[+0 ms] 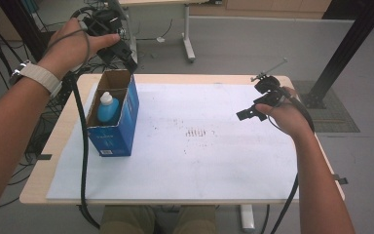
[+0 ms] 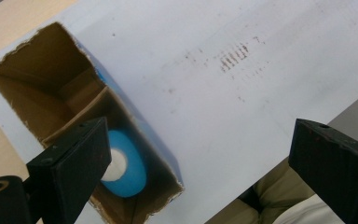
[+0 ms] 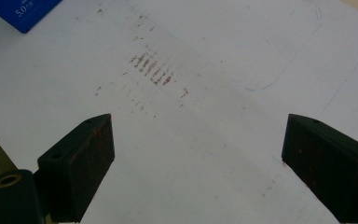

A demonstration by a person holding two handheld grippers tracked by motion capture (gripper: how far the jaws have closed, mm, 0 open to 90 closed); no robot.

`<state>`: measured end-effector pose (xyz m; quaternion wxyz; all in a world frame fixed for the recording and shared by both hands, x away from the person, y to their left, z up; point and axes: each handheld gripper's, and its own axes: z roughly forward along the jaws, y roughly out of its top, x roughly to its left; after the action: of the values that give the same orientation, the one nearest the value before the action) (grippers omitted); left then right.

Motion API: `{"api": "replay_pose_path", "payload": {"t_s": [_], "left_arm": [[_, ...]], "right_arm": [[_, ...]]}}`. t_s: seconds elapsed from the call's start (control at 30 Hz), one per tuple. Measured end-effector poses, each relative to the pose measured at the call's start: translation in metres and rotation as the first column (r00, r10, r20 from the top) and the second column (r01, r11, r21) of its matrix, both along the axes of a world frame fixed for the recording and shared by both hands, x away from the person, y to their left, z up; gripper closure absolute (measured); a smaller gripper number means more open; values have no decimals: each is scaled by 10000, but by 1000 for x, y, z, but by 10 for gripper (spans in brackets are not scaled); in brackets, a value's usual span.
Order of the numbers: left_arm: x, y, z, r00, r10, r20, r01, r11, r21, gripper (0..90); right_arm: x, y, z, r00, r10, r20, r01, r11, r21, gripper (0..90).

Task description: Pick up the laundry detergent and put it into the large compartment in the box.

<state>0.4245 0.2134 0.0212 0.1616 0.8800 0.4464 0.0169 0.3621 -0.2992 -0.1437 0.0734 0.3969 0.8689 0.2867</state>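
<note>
Blue box (image 1: 114,119) upright near the left edge of the desk (image 1: 53,141), toward the far left corner, on the white sheet (image 1: 199,161) covering most of the desktop. Top torn open, brown cardboard inside, split into two compartments: far one with nothing visible in it, near one holding a blue bottle (image 1: 108,108) with a white cap, upright. Seen from above in the left gripper view as a blue disc with a white centre (image 2: 121,163), low inside the box (image 2: 51,88).

Left gripper (image 1: 126,56) held in the air above the far left corner of the desk, just over the far rim of the box, tilted down toward the opening. Jaws released, spread wide, nothing between them; not touching box or bottle. Left hand (image 1: 75,41) wrapped around the body, watch strap on the wrist, cable hanging down along the left edge of the desk.

Right gripper (image 1: 247,114) near the right edge of the desk, about midway along it, pointed toward the middle of the sheet and well apart from the box. Jaws likewise released and wide, only bare sheet between them. Right hand (image 1: 285,114) around the body.

Patch of dark smudges (image 1: 197,132) near the middle of the sheet, between box and right gripper; same marks (image 3: 151,70) ahead of the right jaws.
</note>
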Motion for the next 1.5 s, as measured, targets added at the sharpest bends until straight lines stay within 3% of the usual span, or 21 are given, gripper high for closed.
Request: {"api": "replay_pose_path", "payload": {"t_s": [0.27,0.43,0.6,0.8,1.0,1.33,1.5], "left_arm": [[4,-23,3,9983,-580,-52,581,9979,274,62],[4,-38,0,9934,-1142,39,1140,9928,360,62],[9,-53,-6,9817,-1905,30,1902,9809,405,63],[14,-70,-18,9629,-2696,-121,2699,9622,360,63],[16,-80,-31,9328,-3594,-264,3602,9323,339,63],[10,-96,-58,8652,-4988,-517,5010,8643,451,64],[5,-100,-66,8385,-5432,-424,5447,8378,370,64]], "right_arm": [[-3,0,4,10000,-19,49,19,10000,-77,91],[-5,0,5,10000,-51,55,51,10000,-82,91],[-8,-3,6,9999,-84,84,84,10000,-49,91],[-11,-5,4,9999,-129,69,129,9999,-14,91],[-15,-6,3,9998,-189,56,189,9998,-50,91],[-24,-7,2,9995,-297,112,297,9996,15,87],[-27,-7,5,9994,-335,131,335,9994,-3,87]]}}
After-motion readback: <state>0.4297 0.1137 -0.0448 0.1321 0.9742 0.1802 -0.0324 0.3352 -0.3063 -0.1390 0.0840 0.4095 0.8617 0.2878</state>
